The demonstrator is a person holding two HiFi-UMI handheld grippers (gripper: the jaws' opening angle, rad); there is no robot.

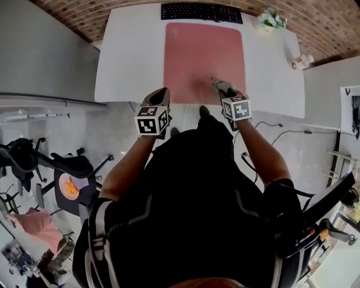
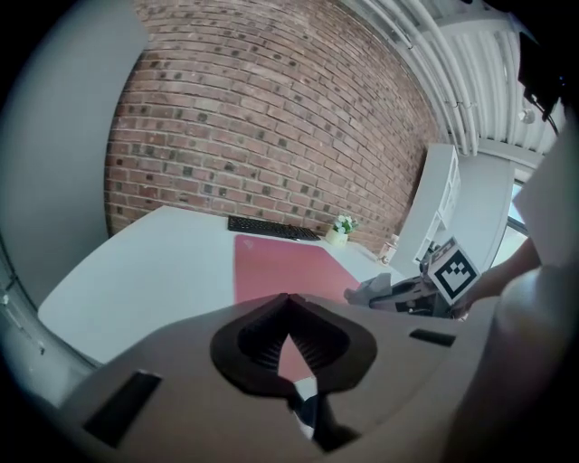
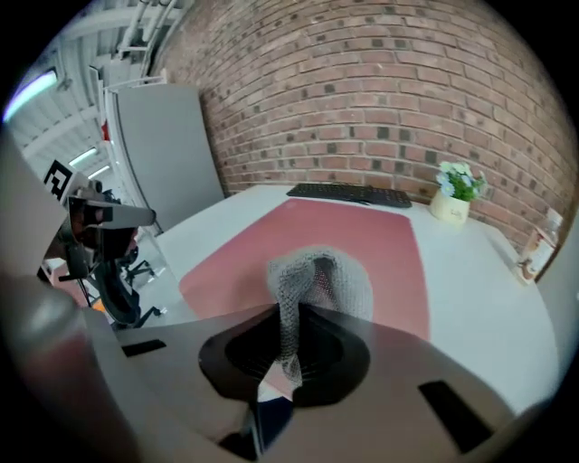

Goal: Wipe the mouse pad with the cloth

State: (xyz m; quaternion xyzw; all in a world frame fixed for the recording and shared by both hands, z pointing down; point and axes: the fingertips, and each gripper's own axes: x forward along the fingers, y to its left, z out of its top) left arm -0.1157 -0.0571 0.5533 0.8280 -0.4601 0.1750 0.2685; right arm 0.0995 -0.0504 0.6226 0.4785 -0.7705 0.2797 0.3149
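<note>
Pink mouse pad (image 1: 203,59) lies flat on the white table (image 1: 129,56), its far edge just short of a black keyboard (image 1: 201,12). A small potted plant (image 1: 271,20) stands at the far right. From the head view the person's dark torso hides the middle of the table's near edge. The right gripper (image 1: 216,82) is over the pad's near right part. The grey cloth (image 1: 223,86) at its tip is hard to tell from the gripper itself, and whether it touches the pad cannot be told. The left gripper (image 1: 164,91) is at the pad's near left corner. A small white object (image 1: 302,61) at the table's right edge is too small to identify. Grey floor and a black chair (image 1: 73,180) lie to the left.

In the left gripper view its jaws meet at the tips with nothing between them. A brick wall (image 2: 271,118) rises behind the table, and the right gripper is partly cut off by the person's arm.

In the right gripper view the jaws are clamped on a strip of the cloth, which bunches up beyond them over the pad.
</note>
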